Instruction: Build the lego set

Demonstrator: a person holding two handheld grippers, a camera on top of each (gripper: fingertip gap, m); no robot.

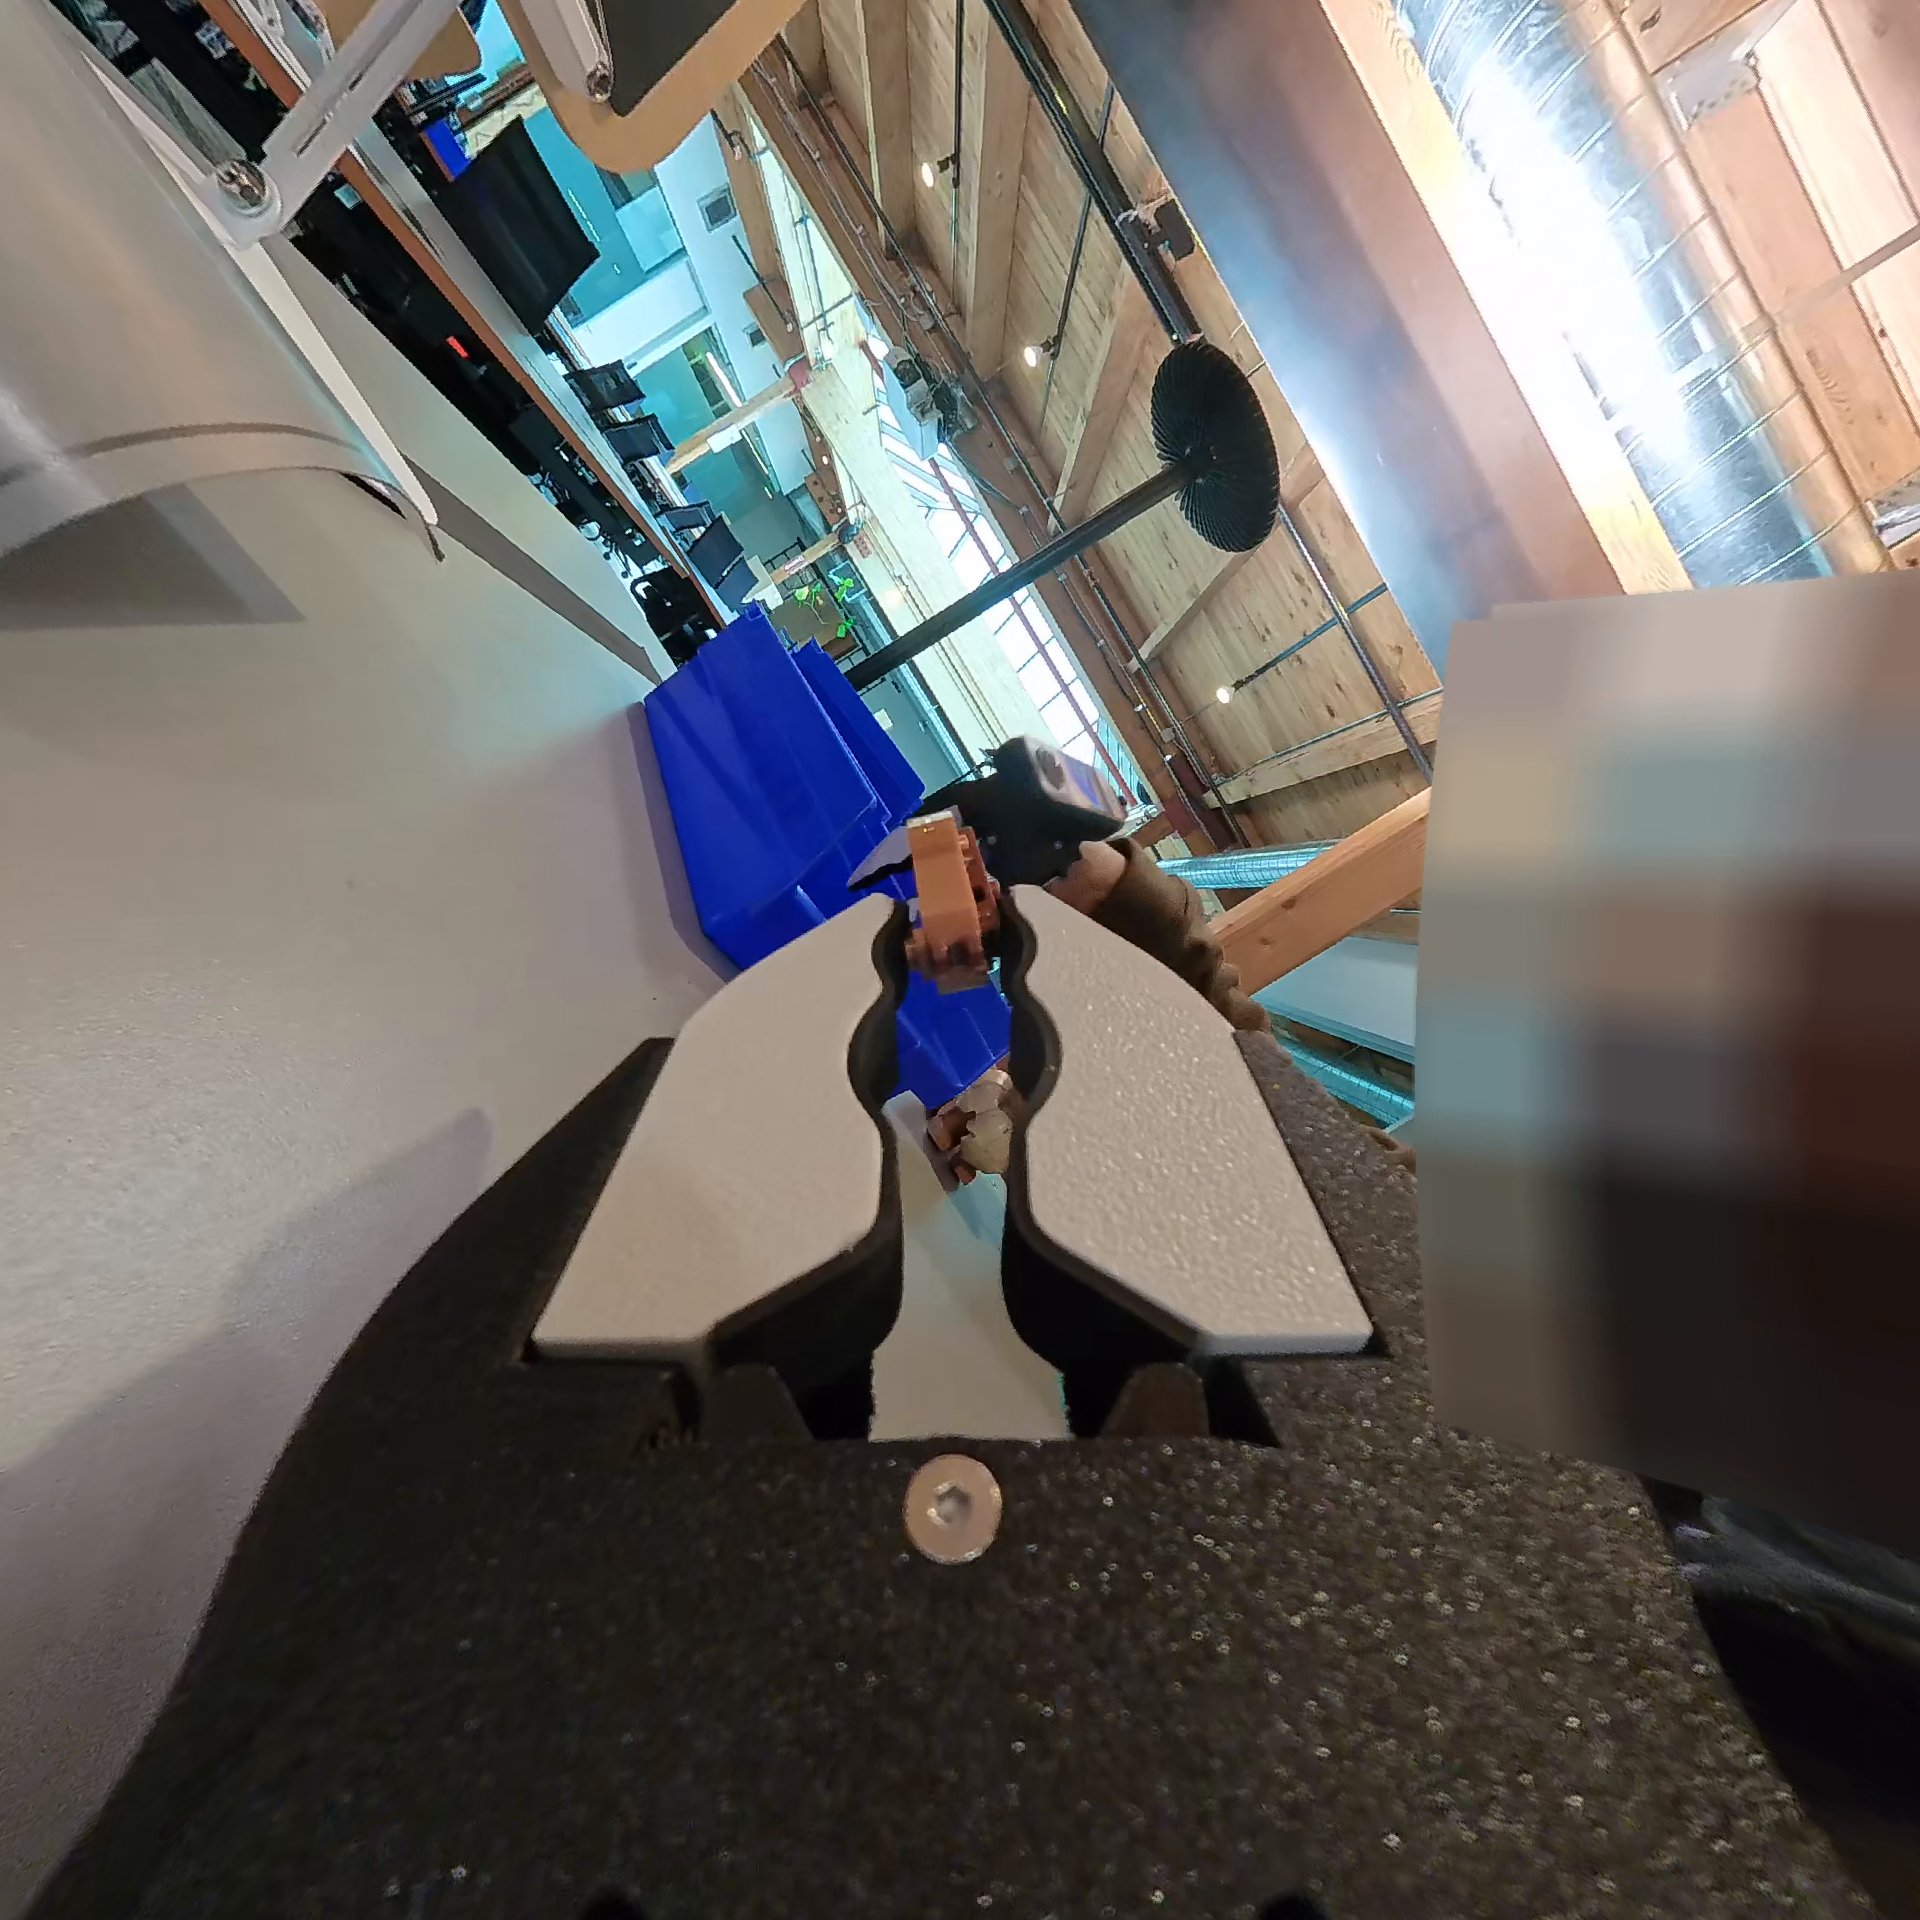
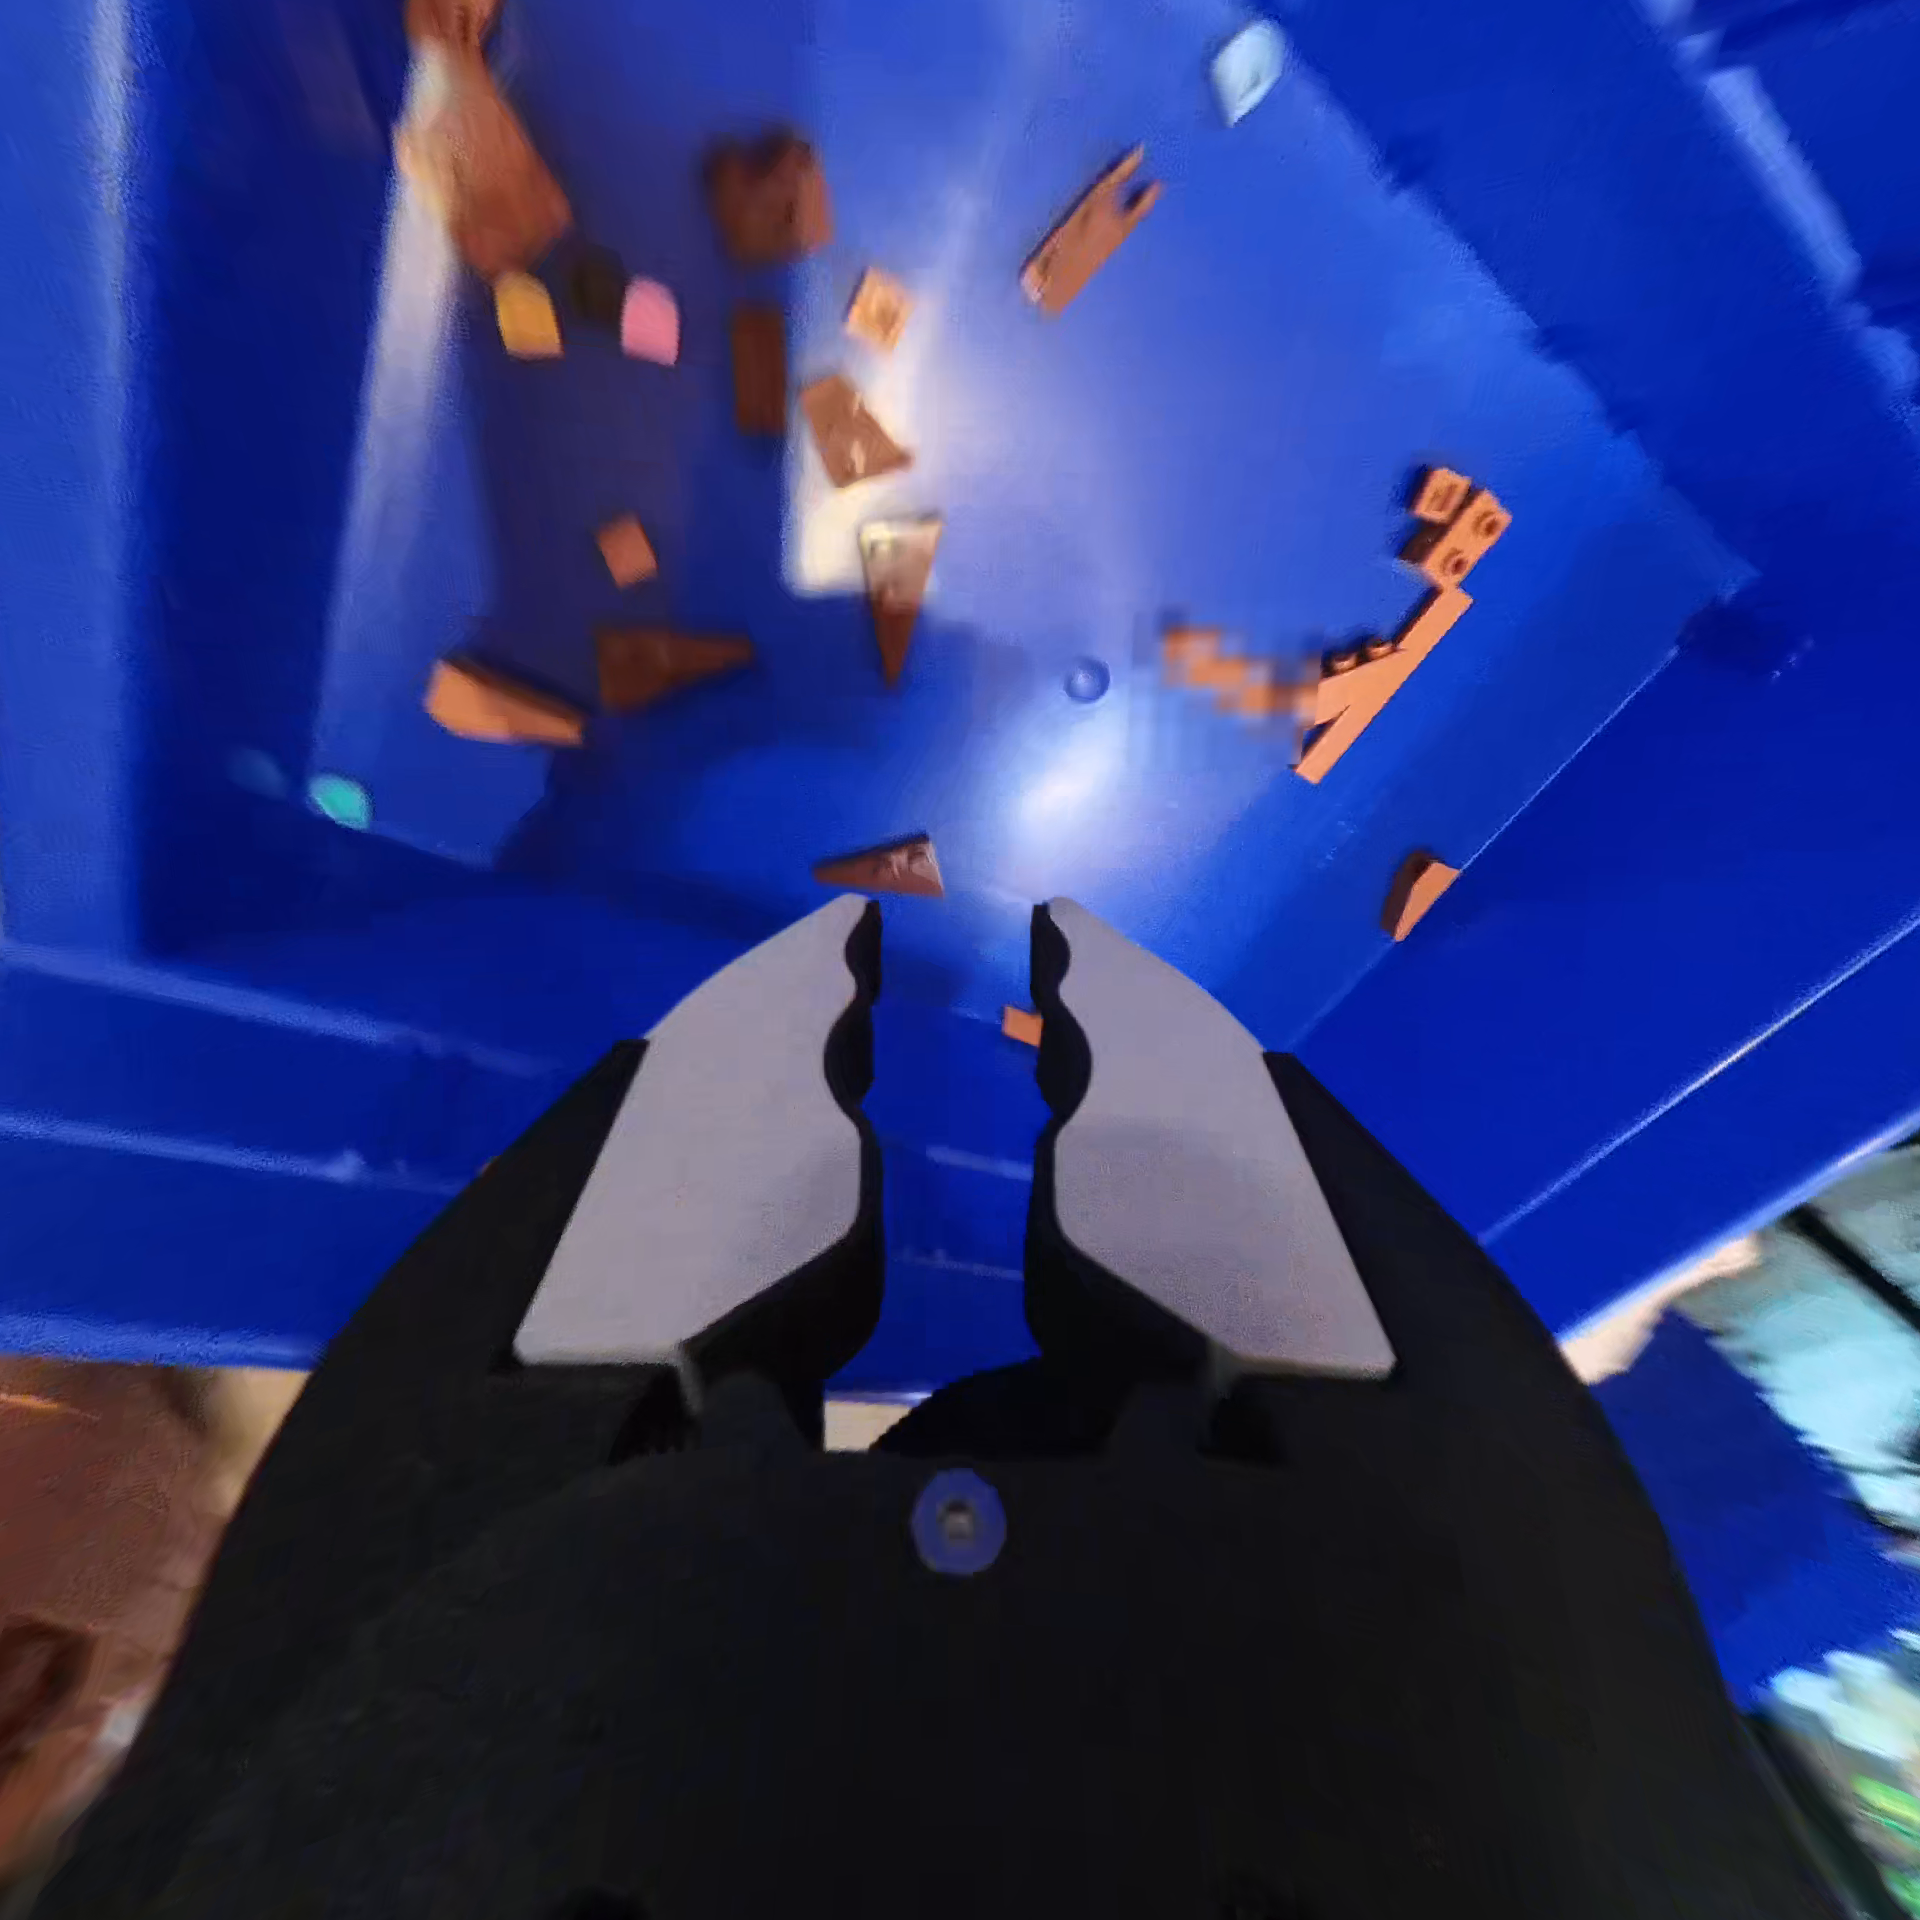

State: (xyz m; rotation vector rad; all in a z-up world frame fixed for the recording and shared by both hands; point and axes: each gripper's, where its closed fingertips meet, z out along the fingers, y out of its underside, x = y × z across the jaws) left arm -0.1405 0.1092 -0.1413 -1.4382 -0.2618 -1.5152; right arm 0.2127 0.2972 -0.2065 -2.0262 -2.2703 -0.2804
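Brown model (image 1: 948, 914) clamped in the left hand-held gripper (image 1: 951, 925). Right hand-held gripper (image 2: 956, 914) hangs part-open and empty over the bin (image 2: 1558, 312); picking a wedge (image 2: 883, 868) looks next.

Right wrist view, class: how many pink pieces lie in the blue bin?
1. The pink piece lies on the blue bin floor, upper left, right of a yellow piece. The view is blurred, and the right gripper could hide others.

Scattered brown and orange lego pieces (image 2: 665, 665) are crowding the blue plastic bin's floor (image 2: 1143, 436) from nine to two o'clock; a bare strip is lying open at twelve, bounded by the bin's walls.
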